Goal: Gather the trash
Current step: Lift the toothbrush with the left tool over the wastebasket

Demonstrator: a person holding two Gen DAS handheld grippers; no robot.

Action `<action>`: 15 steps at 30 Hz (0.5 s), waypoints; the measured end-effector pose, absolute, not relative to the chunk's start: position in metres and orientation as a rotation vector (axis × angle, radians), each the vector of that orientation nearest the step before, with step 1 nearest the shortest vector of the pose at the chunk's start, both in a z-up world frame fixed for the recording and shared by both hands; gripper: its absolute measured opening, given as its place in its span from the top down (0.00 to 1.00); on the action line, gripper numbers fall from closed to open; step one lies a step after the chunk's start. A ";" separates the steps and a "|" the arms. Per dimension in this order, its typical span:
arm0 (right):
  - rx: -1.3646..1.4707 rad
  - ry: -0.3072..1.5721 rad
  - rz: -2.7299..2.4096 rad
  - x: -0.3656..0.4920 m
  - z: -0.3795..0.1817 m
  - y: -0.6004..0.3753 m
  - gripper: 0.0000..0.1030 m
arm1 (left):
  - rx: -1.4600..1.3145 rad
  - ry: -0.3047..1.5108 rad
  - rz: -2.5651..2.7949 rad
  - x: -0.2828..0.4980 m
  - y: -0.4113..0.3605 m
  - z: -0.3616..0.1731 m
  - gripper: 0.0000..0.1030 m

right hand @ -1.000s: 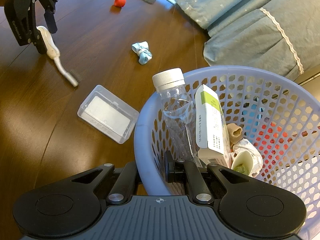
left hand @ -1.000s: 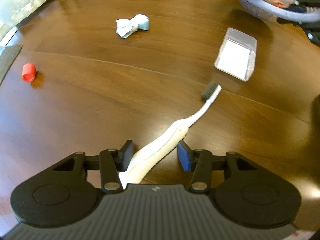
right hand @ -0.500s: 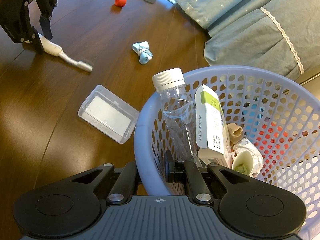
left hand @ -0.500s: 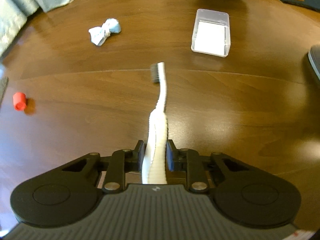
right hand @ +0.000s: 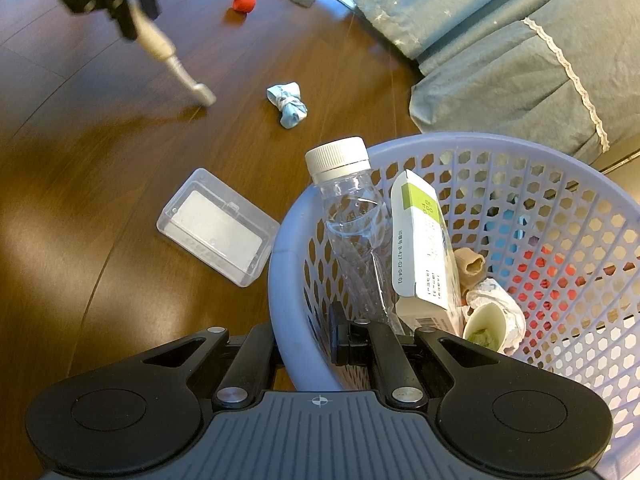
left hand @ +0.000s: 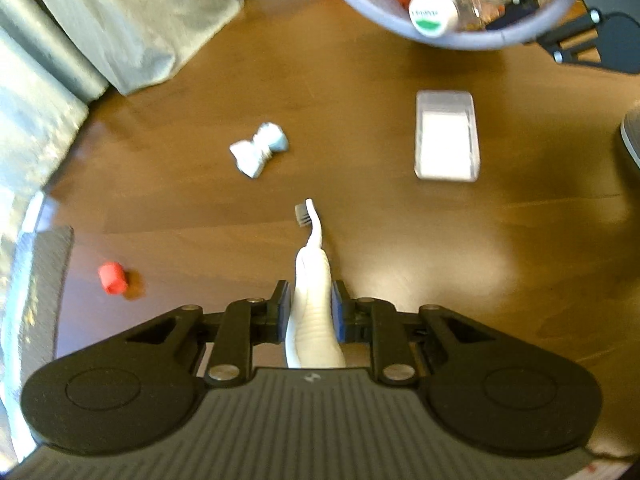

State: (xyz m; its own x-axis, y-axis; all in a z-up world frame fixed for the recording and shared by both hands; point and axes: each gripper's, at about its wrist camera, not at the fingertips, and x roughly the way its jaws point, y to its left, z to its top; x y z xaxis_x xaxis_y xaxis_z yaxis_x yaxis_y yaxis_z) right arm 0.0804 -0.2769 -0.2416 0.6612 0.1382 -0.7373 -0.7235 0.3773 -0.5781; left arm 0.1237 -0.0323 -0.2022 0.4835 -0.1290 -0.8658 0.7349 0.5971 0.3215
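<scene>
Left hand-held gripper (left hand: 308,304) pinches the toothbrush (left hand: 312,280); right hand-held gripper (right hand: 304,336) clamps the basket (right hand: 288,280) rim.

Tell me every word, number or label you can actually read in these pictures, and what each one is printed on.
"B-427-02-04-01", roughly, running down the side of the white carton in the basket.
Other small print on that carton's side: too small to read.
Green print on the bottle cap, seen from the left wrist: blurred, unreadable.
Raised marks on the clear bottle: not legible.
White logo marks on both gripper bodies: symbols, no words.
</scene>
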 end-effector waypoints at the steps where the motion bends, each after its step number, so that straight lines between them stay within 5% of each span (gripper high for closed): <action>1: -1.047 0.656 0.604 0.080 -0.242 -0.277 0.96 | 0.766 0.914 -0.592 0.125 -0.033 -0.199 0.83; 15: -1.048 0.655 0.609 0.080 -0.242 -0.277 0.96 | 0.796 0.697 -0.654 0.136 -0.074 -0.116 0.83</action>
